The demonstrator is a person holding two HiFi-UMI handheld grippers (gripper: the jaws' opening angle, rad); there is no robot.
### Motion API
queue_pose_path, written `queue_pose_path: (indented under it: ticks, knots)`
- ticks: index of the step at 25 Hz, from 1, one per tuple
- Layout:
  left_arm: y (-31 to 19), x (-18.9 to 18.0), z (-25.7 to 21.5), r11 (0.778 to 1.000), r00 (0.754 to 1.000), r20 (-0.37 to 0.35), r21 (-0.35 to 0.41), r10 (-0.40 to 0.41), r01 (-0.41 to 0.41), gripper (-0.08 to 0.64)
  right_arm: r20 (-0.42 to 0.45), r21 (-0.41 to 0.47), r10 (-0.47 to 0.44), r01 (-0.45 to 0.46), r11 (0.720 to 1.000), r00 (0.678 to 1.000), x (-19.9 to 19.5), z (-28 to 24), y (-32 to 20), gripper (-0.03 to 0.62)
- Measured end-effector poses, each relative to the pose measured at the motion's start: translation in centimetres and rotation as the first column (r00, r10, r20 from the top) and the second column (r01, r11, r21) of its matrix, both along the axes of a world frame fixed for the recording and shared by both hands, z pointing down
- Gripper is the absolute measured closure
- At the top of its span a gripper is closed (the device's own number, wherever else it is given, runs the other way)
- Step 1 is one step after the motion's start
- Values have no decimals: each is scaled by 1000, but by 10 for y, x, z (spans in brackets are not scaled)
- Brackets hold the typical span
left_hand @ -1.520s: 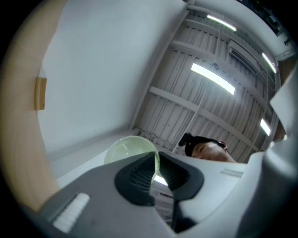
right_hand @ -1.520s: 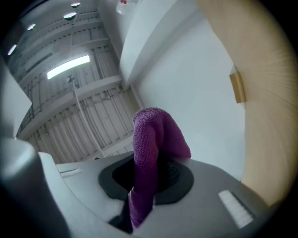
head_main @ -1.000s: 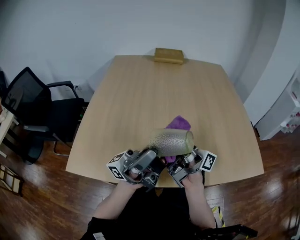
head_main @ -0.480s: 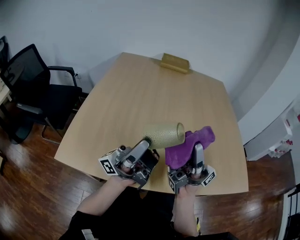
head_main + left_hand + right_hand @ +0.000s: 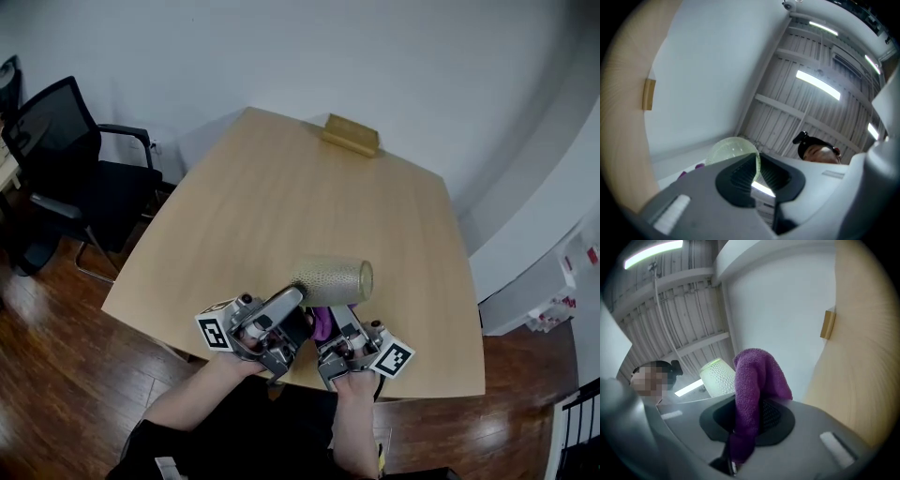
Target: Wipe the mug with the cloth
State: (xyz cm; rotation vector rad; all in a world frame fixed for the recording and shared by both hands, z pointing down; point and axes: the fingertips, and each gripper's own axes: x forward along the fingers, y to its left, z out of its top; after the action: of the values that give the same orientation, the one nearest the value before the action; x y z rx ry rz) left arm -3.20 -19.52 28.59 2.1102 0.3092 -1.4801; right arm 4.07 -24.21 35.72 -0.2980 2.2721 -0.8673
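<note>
A pale green, dimpled glass mug [image 5: 333,279] hangs on its side above the table's near edge, mouth to the right. My left gripper [image 5: 297,298] is shut on its wall at the left end; in the left gripper view the mug [image 5: 731,149] rises from between the pads of that gripper [image 5: 757,169]. My right gripper [image 5: 336,319] sits just under the mug, shut on a purple cloth [image 5: 322,322] that is mostly hidden there. In the right gripper view the cloth [image 5: 754,380] stands up out of that gripper [image 5: 749,420], beside the mug [image 5: 717,376].
The wooden table [image 5: 281,197] carries a tan box [image 5: 350,135] at its far edge. A black office chair [image 5: 70,169] stands at the left, and white furniture [image 5: 553,281] at the right. Dark wood floor surrounds the table.
Half a second ago the cloth hung out to the right of the mug. My right gripper has since drawn it back in beneath the mug. The left gripper keeps the mug in place.
</note>
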Motion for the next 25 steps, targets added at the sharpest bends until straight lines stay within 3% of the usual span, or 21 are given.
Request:
queue_pose_path:
  ticks: [2,4,7,8,9,13,16,20,23,24,25]
  knots:
    - [-7,-5,3,1000,1000,-14,-25,-5,4,514,6,23,43,-43,999,999,15,-4,-2,538]
    - [-14,-12,5,999,999,-36,-49,-21,19,514,122,61,74,-82,995,990,43,-22,1,537]
    - [-16,-16,6,997,998,-38,-56,-54,52,514,404,125,0,-55,991,915,81,-59,16,538]
    - [-16,-16,6,997,998,-36,-55,-58,56,514,442,153,-39,-33,988,896,82,-67,22,538]
    - [-16,-15,6,997,998,-37,-56,-54,52,514,437,183,-64,-19,983,897,76,-72,28,538]
    - [-13,-8,5,999,999,-52,-51,-9,6,513,194,242,-42,-6,970,980,25,-58,34,538]
    - [-11,-6,3,999,999,-46,-49,-7,5,511,-22,248,24,-18,969,999,11,-28,23,538]
    - [-18,-9,12,997,999,-17,-78,-29,27,511,-247,235,77,-17,972,966,-7,-6,14,538]
    - [-21,-11,13,995,999,-32,-96,-31,28,512,-431,258,194,-86,962,882,-3,12,4,538]
    - [-21,-12,12,995,999,-42,-100,-33,29,514,-449,279,244,-124,952,860,5,13,2,537]
    - [-21,-13,12,994,998,-50,-103,-38,33,514,-419,309,289,-164,937,861,17,7,4,537]
